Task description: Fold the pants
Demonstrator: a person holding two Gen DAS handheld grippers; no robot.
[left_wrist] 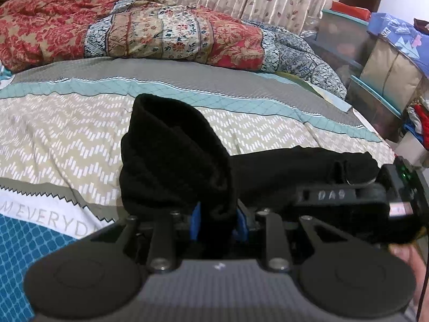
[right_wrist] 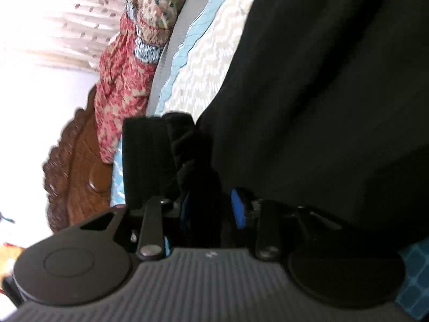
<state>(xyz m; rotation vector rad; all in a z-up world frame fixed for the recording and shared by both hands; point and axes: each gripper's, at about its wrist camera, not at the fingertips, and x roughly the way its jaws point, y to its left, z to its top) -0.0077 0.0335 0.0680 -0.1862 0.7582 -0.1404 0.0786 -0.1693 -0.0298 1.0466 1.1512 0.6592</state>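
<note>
The black pants [left_wrist: 289,169] lie across the patterned bed sheet [left_wrist: 67,134]. My left gripper [left_wrist: 219,224] is shut on a thick bunch of the pants, which stands up as a folded lump [left_wrist: 174,155] above the blue pads [left_wrist: 197,222]. My right gripper [left_wrist: 316,197] sits close on the right at the other end of the fabric. In the rolled right wrist view the pants [right_wrist: 321,94] fill the right side. The right gripper [right_wrist: 211,210] has its jaws parted, with a fold of black cloth loose between the blue pads [right_wrist: 238,212].
A heaped red and blue floral quilt [left_wrist: 161,35] lies along the far side of the bed, with curtains behind it. Storage boxes and piled clothes [left_wrist: 380,80] stand off the bed's right edge. A carved wooden headboard [right_wrist: 80,174] shows in the right wrist view. A person's fingers [left_wrist: 405,257] hold the right tool.
</note>
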